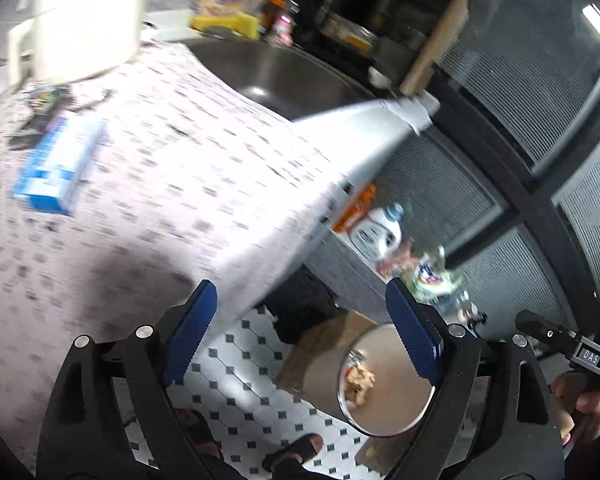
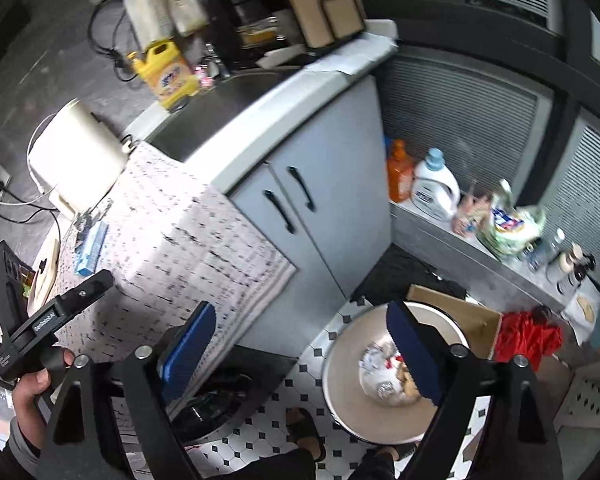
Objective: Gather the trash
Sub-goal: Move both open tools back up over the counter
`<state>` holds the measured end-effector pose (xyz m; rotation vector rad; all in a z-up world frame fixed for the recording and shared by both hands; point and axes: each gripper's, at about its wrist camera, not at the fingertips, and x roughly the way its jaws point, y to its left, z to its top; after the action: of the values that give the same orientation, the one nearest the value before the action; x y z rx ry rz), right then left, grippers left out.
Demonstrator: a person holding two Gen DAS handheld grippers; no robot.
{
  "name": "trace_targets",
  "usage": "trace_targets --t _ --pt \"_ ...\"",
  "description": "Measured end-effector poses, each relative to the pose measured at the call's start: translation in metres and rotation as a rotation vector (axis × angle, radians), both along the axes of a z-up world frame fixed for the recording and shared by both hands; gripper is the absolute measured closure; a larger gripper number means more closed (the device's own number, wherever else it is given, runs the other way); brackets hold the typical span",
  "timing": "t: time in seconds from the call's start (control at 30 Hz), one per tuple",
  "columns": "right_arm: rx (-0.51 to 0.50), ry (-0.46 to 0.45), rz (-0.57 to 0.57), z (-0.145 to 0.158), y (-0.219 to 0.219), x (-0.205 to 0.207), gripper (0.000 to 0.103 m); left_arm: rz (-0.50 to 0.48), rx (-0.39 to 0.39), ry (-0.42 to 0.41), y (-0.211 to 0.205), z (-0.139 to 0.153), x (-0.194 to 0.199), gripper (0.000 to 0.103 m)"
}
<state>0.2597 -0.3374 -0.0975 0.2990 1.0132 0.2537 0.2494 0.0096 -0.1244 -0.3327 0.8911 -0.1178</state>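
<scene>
A round metal trash bin stands on the tiled floor with crumpled paper and foil trash inside; it also shows in the left wrist view. My left gripper is open and empty, over the edge of a patterned cloth-covered counter. A blue and white box lies on that cloth at the left. My right gripper is open and empty, above the bin and the floor. The left gripper's handle shows in the right wrist view.
A white kettle and yellow detergent jug stand by the sink. A grey cabinet is under the counter. Bottles and a bag line a low ledge. A red cloth and cardboard lie by the bin.
</scene>
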Motion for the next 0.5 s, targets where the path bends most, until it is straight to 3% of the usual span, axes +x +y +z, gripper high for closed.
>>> trace_targets --t 0.5 --pt "0.021 -0.063 0.088 0.026 0.129 0.025 0.011 0.195 0.003 -0.066 0.151 0.021 -0.016 0.018"
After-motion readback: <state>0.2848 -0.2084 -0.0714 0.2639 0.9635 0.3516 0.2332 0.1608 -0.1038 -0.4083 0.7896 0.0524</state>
